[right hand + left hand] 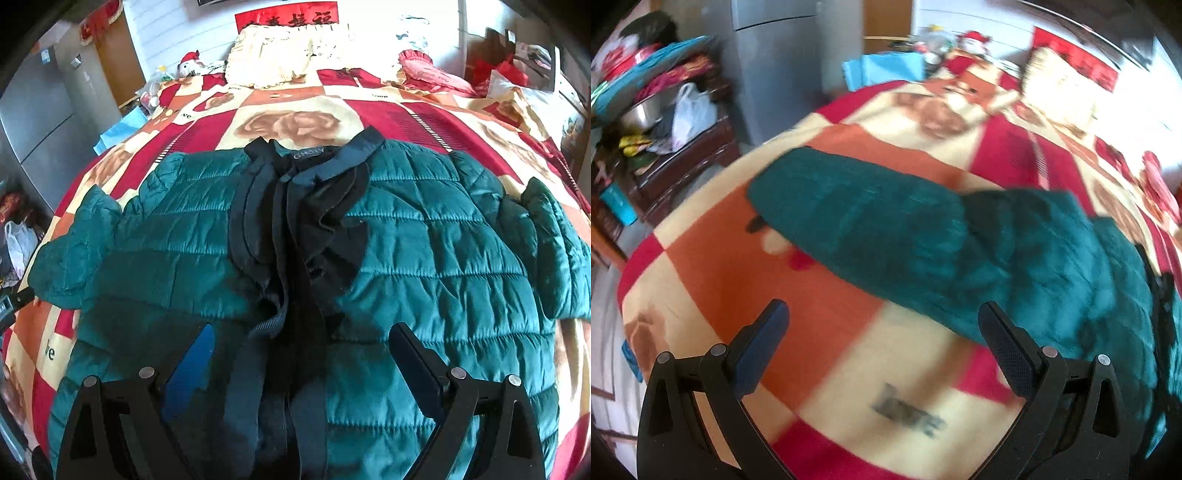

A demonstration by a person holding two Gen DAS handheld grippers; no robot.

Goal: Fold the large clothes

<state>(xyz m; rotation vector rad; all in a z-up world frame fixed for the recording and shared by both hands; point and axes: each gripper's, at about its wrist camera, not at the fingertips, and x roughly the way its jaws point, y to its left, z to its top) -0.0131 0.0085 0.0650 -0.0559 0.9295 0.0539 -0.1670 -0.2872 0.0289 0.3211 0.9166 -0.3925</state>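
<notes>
- Jacket (424, 236), teal and quilted, spread flat on the bed (373, 114) over a red, orange and cream checked blanket (783, 280); collar (354, 151) toward the pillows (288, 55), hem toward the right wrist camera, long axis running head to foot of the bed.
- Front lying open down the middle, dark lining and a black drawstring (277, 314) showing.
- Left sleeve (849, 206) stretched out sideways across the blanket; right sleeve (554, 240) bent down along the body.
- Left claw (882, 314) wide open, empty, hovering over bare blanket just beside the sleeve.
- Right claw (301, 336) wide open, empty, above the jacket's lower front.
- Metal bowl (642, 110) on a cluttered dresser (683, 162) beside the bed, contents not visible; white plastic bag (690, 110) next to it.
- Left wrist view blurred, jacket's quilting hard to make out there; hem cut off behind the claw in the right wrist view.
</notes>
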